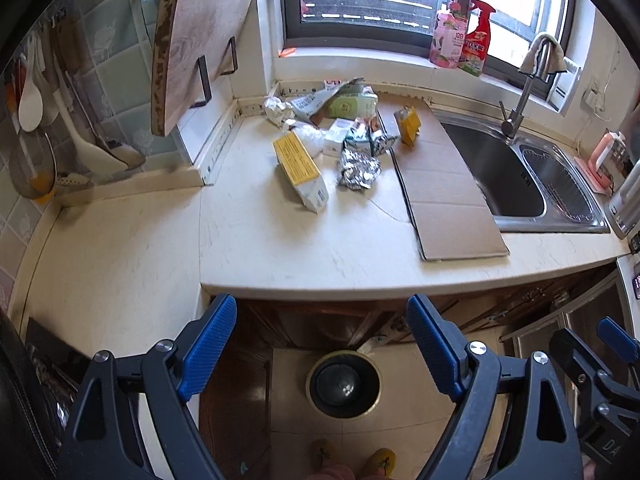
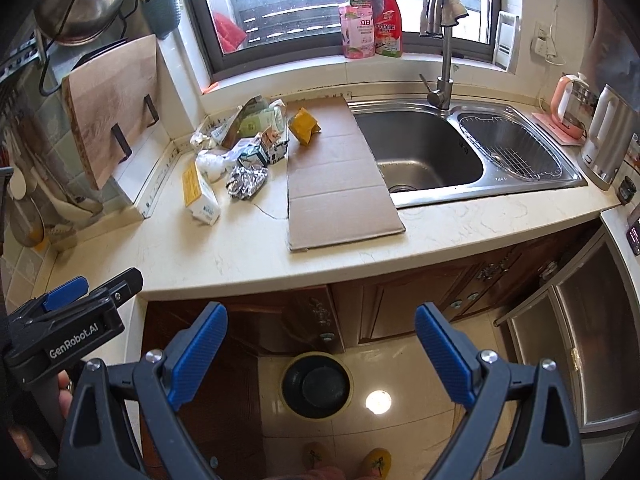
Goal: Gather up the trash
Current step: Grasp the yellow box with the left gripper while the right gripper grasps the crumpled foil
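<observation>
My left claw (image 1: 320, 344) spread wide and empty, my right claw (image 2: 320, 354) likewise, both short of the counter (image 2: 224, 252), trash pile (image 1: 336, 136) beside flattened cardboard (image 2: 336, 184), bin (image 2: 317, 385) on the floor below

Bright window (image 2: 356, 4) above steel sink (image 2: 424, 156) (tiled wall (image 1: 104, 60), probably green).

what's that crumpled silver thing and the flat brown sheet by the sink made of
The crumpled silver wad looks like metal foil or foil-lined wrapper: shiny, sharp creases, mirror glints. The flat brown sheet looks like matte corrugated cardboard, with fold lines and a thick edge.
</observation>
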`<state>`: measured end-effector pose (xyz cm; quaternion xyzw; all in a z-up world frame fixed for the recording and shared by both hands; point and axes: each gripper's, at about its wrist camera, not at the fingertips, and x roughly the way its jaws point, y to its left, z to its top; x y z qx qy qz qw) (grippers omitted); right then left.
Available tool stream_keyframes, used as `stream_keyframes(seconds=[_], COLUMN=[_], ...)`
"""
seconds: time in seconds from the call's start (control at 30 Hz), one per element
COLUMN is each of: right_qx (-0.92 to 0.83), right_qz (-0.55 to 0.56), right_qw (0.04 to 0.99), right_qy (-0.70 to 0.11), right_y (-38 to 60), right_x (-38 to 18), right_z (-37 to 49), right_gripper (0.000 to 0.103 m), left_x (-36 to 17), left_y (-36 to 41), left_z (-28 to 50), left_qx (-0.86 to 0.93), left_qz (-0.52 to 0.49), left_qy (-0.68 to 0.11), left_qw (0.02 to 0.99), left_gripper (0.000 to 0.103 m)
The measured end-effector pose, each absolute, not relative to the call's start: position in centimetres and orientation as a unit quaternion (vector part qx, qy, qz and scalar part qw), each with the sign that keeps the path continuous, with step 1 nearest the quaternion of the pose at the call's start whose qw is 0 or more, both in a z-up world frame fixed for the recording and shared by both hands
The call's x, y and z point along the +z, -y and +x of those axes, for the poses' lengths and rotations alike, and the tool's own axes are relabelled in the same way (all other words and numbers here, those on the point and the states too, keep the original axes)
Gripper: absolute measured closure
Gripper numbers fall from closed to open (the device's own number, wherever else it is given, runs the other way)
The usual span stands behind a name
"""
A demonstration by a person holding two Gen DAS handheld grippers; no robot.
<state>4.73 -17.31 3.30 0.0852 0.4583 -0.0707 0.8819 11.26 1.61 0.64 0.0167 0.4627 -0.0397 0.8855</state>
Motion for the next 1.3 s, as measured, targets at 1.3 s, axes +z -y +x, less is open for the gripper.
stream_keyframes(seconds=[1.3], right_qx=[0.166], right_qz=[0.1], right_qw=[0.783], right_qy=[-0.591], right_y=[15.5], right_x=[-8.9], right_z=[38.2], right_gripper=[0.016], left_x=[-9.6], left_y=[-4.8], left_z=[38.6], left_qx=[0.059], left_qz=[-0.115], left_qy=[-0.568], left_qw=[0.813], left_gripper=[0.017])
